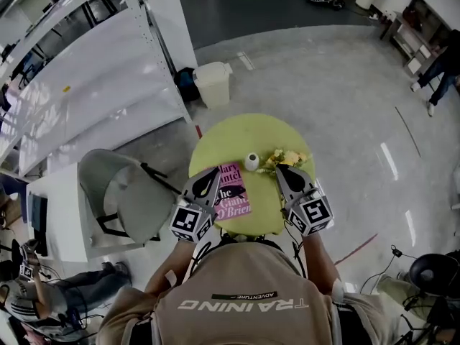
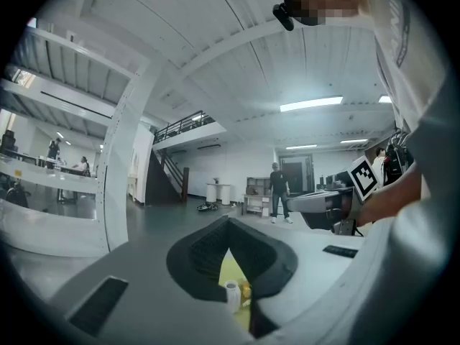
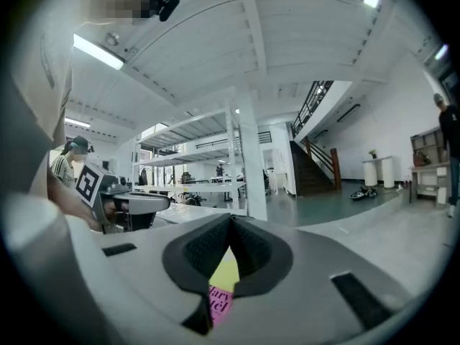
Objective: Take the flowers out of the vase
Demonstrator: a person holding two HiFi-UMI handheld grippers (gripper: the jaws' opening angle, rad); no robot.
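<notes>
Yellow table: flowers beside vase, part-hidden behind right tongs; left tongs overlap book; both clenched, empty.

pink book, yellow table, white bin

On the round yellow-green tabletop, near its middle: small white vase, upright. Just right of it, lying on the tabletop: bunch of yellow flowers. In front and left of the vase, by the near edge: flat pink book. Left of the tabletop: grey shell chair. Behind, on the floor: white plastic bin.
</notes>
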